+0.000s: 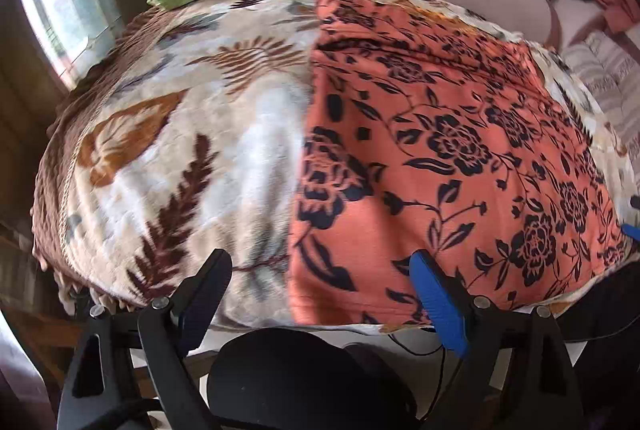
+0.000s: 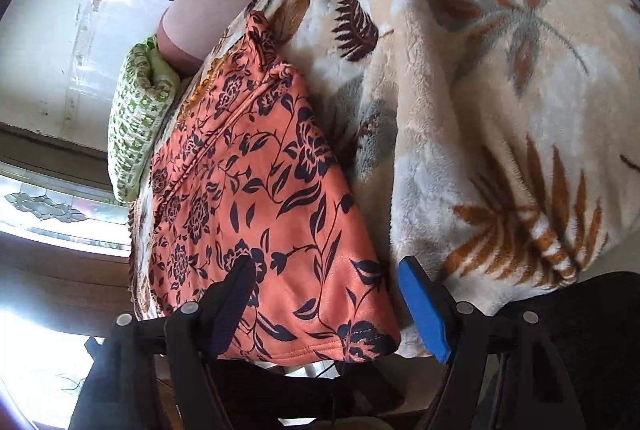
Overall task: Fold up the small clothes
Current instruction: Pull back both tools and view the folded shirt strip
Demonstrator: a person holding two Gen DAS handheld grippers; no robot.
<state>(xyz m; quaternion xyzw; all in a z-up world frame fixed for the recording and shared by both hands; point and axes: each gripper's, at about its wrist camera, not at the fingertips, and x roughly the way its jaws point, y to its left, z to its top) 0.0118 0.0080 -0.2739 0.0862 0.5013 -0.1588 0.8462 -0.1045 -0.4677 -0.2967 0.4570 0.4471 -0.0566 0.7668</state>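
The orange flowered cloth (image 1: 460,157) lies flat at the near edge of the leafy blanket (image 1: 180,149). Both the left gripper (image 1: 320,270) and right gripper (image 2: 326,276) are wide open, holding nothing. Next, I think, each must pinch a near corner.

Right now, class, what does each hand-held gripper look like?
Left hand-held gripper: black linked frame with silver pivot pins, one blue finger pad, one dark pad. Right hand-held gripper: the same build and colours.
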